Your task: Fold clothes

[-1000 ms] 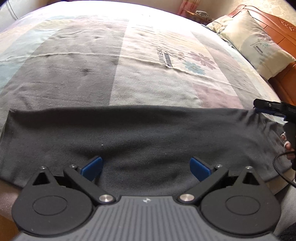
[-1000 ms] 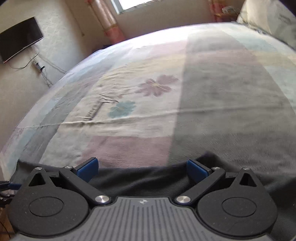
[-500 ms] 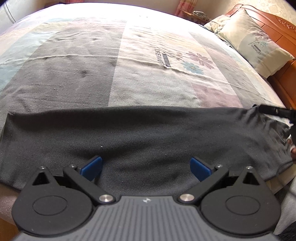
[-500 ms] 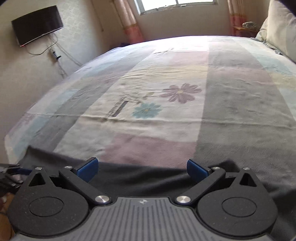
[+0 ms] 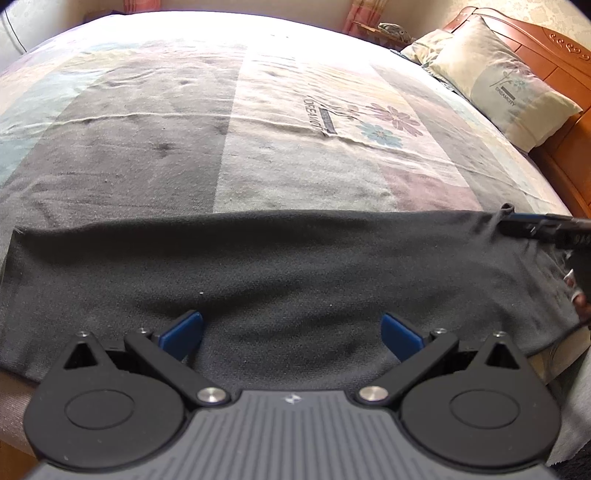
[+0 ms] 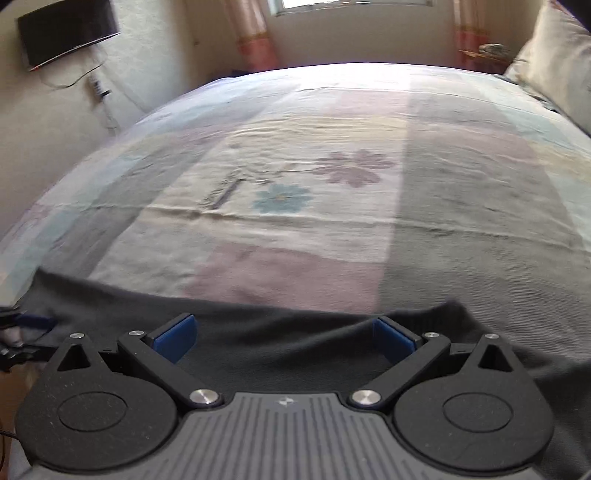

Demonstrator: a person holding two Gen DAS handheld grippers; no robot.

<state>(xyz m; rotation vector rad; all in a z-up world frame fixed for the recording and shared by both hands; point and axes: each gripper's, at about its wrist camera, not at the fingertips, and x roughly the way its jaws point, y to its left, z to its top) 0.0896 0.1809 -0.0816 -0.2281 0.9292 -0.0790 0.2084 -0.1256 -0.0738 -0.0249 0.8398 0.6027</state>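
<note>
**A:** Where's the cloth?

**B:** Dark garment [image 5: 280, 266] lies flat as a long band across the near edge of the bed [image 5: 229, 147], straight ahead of and under both tools. I read it as already folded once lengthwise, so the next fold runs end to end.

**A:** Left gripper?

**B:** Left gripper [image 5: 291, 328] is spread wide, blue pads [image 5: 183, 330] over the cloth about mid-length, nothing between them. I can't tell if they touch the fabric. My guess: parked there to pin or wait while the other end gets handled.

**A:** Right?

**B:** Right gripper [image 6: 284, 334] is also wide, gripping nothing. It sits over the far edge of the garment [image 6: 288, 343] at its right-hand end; the corner is raised into a small peak just right of the right pad. Lined up for an edge grab, I'd say.

**A:** View differences?

**B:** Left camera gives the full span of the band, plus the pillow [image 5: 498, 81] and headboard far right, and the right tool poking in at the cloth's end. Right camera only shows that end, but adds the window and wall TV [image 6: 68, 31], and is a bit blurred.
</note>
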